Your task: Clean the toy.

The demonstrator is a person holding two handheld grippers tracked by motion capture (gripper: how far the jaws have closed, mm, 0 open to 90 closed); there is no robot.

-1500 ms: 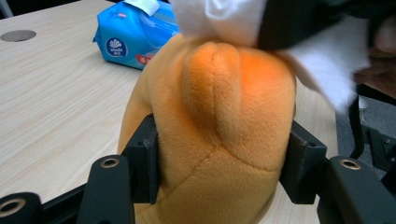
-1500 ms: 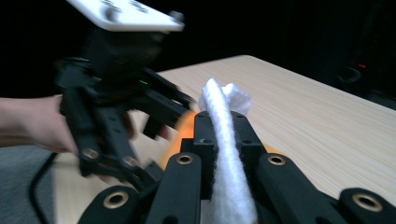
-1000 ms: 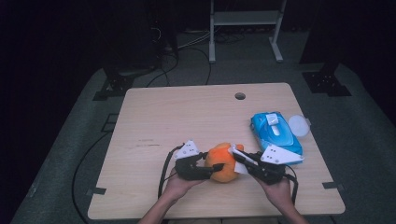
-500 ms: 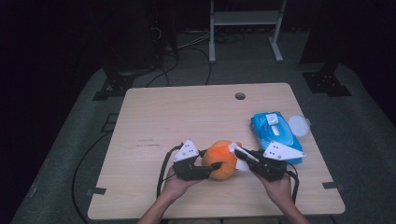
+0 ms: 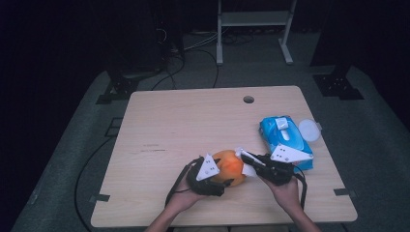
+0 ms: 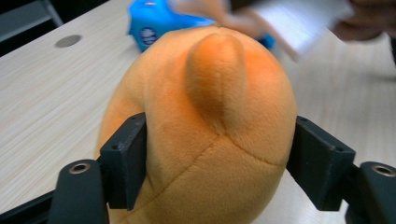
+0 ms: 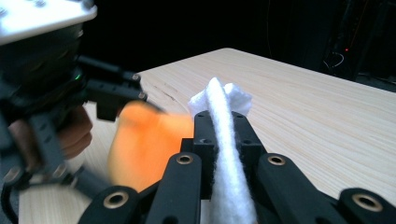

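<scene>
- Wiping the orange plush toy (image 5: 228, 166) is the step in hand; the toy rests on the near part of the wooden table (image 5: 193, 121), between the two hands, its stitched seams and a rounded nub facing the left gripper view.
- The left gripper (image 6: 219, 154) clamps the plush toy across its body, one black jaw pressed into each flank, so that the soft fabric bulges slightly over both. This hold steadies the toy; judged from the dents, it is firm enough, and a tighter squeeze would only deform the surface to be wiped.
- The right gripper (image 7: 223, 140) is closed on a folded white wipe (image 7: 224, 121), which stands as a thin ridge between the jaws and puffs out beyond their tips. In the high view the wipe (image 5: 245, 162) lies at the toy's right side, touching it or just beside it; which of the two cannot be told.
- A good stroke would likely lead with the free puff of wipe, not the jaw tips, so that hard plastic does not drag on the pile.
- Strokes would best run away from the left gripper, along the exposed top and right flank, since the clamped flanks are covered.
- The blue wipes pack (image 5: 284, 137) lies just behind the right hand (image 5: 285, 191), its round white lid (image 5: 309, 129) open at its far side; a wide backswing could knock it.
</scene>
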